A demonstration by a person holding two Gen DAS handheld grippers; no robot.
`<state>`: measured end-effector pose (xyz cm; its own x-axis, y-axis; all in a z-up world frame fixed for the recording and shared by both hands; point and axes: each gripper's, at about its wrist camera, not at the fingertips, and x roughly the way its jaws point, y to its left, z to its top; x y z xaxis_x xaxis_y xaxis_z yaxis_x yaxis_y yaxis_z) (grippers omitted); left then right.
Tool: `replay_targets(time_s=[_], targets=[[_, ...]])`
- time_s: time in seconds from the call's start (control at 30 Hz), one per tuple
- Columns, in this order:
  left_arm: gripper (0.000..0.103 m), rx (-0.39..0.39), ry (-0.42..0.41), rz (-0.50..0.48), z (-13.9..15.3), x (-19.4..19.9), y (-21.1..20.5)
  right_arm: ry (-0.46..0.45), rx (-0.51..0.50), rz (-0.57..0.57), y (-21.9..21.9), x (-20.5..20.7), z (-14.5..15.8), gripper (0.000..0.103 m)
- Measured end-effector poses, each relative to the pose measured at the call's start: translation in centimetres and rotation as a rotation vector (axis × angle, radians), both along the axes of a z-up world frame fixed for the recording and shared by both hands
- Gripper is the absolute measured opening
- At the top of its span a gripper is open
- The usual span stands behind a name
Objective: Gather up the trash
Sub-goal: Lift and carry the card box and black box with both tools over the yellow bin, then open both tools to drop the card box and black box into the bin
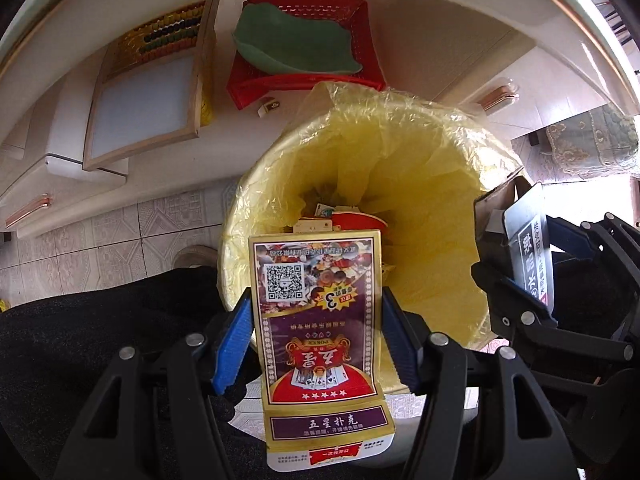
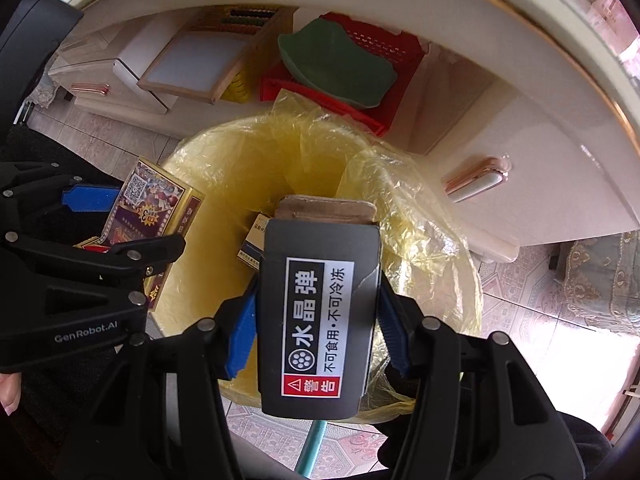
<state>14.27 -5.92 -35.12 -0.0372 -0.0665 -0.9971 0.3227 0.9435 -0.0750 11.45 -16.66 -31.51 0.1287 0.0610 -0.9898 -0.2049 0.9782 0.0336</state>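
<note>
Both loads poised over the bin, release step at hand. Left gripper (image 1: 316, 332) clamped on a playing-card box (image 1: 318, 320), blue fingers (image 1: 232, 344) pressed to its two long sides, flap end hanging back toward the wrist, far end reaching over the near rim of the yellow-lined trash bin (image 1: 400, 168). Right gripper (image 2: 316, 320) clamped likewise on a dark grey box (image 2: 320, 320) with a white warning label, a brown cardboard end showing just past its far edge; box held above the bin mouth. Some packets already lying at the bottom of the liner (image 2: 256, 248), straight ahead of both sets of fingers. Next move, by judgement: nose each box a little further past the rim, then spread the fingers and let it drop; card box sits closer to the rim, so likely needs the longer reach. Grippers close side by side, so risk of knocking together. Loose liner plastic bunched on the far rim, could catch a corner. Beyond the bin: red basket (image 1: 320, 40) holding a green dish (image 1: 296, 40), wooden abacus frame (image 1: 148, 92), small block (image 1: 269, 107) on the white shelf. Tiled floor below.
</note>
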Motion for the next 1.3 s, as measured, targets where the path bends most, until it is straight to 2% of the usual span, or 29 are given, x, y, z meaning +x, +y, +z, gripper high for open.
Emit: replay_targets(time_s=[0.13,0.23,0.57,0.77,0.87,0.97,1.03,1.13,1.27,1.3], targets=[[0.06,0.015,0.037,0.004,-2.0,0.2,0.2,0.055,0.025,-0.009,0.2,0.0,-2.7,0.054],[0.06,0.049,0.029,-0.013,-2.9,0.4,0.1,0.083,0.041,-0.008,0.4,0.0,-3.8,0.054],[0.06,-0.026,0.117,0.002,-5.5,1.3,0.2,0.155,0.083,-0.028,0.3,0.4,-6.8,0.054],[0.06,-0.033,0.177,0.019,-7.5,2.0,-0.1,0.188,0.091,-0.031,0.6,0.6,-8.1,0.054],[0.06,-0.001,0.172,0.026,-8.2,2.3,-0.1,0.193,0.095,-0.035,0.6,0.8,-8.1,0.054],[0.062,-0.004,0.188,0.024,-8.5,2.5,-0.3,0.198,0.088,-0.031,0.7,0.9,-8.5,0.054],[0.073,0.004,0.191,0.01,-8.7,2.3,-0.6,0.2,0.087,-0.032,0.4,0.9,-8.7,0.054],[0.077,0.049,0.16,-0.021,-8.6,2.1,-1.2,0.204,0.085,-0.036,0.2,1.1,-8.8,0.054],[0.08,0.056,0.155,-0.017,-8.7,2.1,-1.2,0.205,0.086,-0.046,0.1,1.2,-8.9,0.055],[0.08,0.059,0.154,-0.014,-8.7,2.0,-1.2,0.205,0.084,-0.047,0.3,1.2,-9.1,0.058]])
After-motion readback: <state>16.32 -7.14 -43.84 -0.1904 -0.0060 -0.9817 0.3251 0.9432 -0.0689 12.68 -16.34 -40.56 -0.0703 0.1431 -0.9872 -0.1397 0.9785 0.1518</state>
